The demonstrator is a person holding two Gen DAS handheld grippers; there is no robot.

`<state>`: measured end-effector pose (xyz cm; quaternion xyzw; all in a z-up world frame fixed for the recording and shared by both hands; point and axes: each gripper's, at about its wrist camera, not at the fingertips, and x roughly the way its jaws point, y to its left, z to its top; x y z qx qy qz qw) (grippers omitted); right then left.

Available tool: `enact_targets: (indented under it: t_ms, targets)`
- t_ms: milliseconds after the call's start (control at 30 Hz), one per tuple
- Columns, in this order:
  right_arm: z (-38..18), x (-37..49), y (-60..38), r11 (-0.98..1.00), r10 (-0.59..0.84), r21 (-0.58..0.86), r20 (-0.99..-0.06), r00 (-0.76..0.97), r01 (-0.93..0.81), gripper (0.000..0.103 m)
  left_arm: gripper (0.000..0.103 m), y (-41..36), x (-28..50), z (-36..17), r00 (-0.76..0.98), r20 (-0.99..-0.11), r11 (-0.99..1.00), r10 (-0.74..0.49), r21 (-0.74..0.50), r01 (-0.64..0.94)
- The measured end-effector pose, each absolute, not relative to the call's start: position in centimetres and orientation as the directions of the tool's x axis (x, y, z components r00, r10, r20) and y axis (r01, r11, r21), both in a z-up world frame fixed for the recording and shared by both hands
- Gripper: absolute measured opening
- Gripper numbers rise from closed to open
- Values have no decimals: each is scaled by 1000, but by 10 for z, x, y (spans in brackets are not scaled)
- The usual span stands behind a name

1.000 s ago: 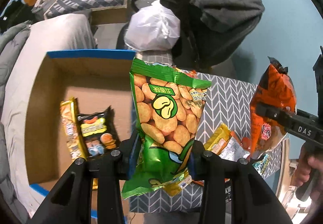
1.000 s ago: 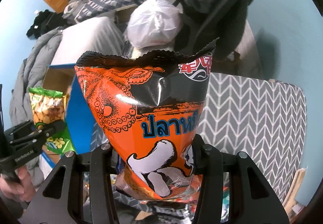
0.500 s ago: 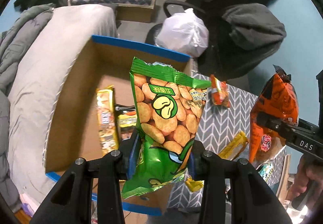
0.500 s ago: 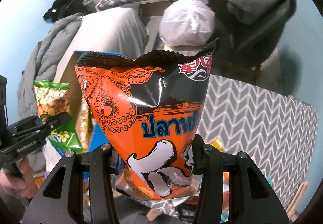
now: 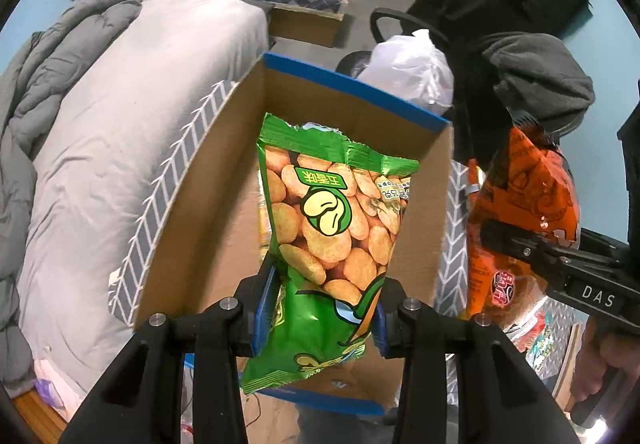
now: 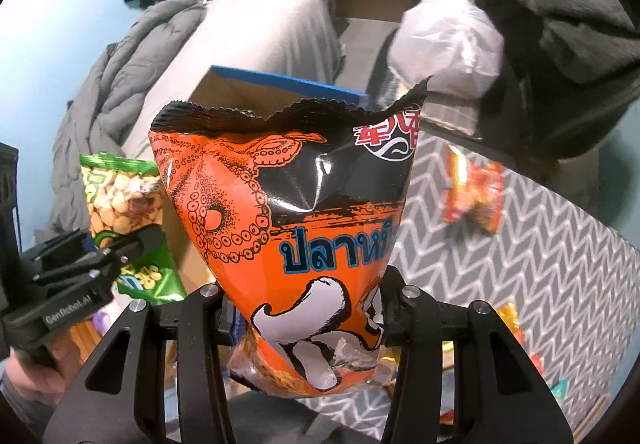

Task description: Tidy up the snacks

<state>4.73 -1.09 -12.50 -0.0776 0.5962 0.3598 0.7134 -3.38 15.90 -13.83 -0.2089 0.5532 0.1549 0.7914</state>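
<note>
Chevron-cloth surface (image 6: pixel 540 264) underneath. Left tongs (image 5: pixel 320 320) clamped on green peanut bag (image 5: pixel 332 228), upright, over open cardboard box (image 5: pixel 224 212) with blue rim. Right tongs (image 6: pixel 308 320) clamped on orange-black squid-print bag (image 6: pixel 288 212), just right of box. Small orange packet (image 6: pixel 474 196) on cloth, white plastic bag (image 5: pixel 408 68) and grey bed (image 5: pixel 120 116) beyond.

Green peanut bag (image 5: pixel 328 240); orange-black squid bag (image 6: pixel 304 228); grey chevron cloth (image 6: pixel 520 268) (white zigzags).
</note>
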Motion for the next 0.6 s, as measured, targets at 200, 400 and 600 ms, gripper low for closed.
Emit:
enact_targets:
  t_ms: [200, 400, 600]
  targets:
    - [-134, 35, 25, 704, 415, 324, -910, -4, -631, 46, 40, 177, -45, -149, 317, -948, 853, 23, -147, -501]
    - [-147, 25, 51, 700, 394, 323, -918, -33, -637, 46, 40, 189, -52, -160, 298, -954, 848, 20, -142, -511]
    - [-155, 22, 64, 711, 380, 326, -923, -50, -623, 47, 41, 197, -55, -167, 285, -958, 839, 5, -151, -522]
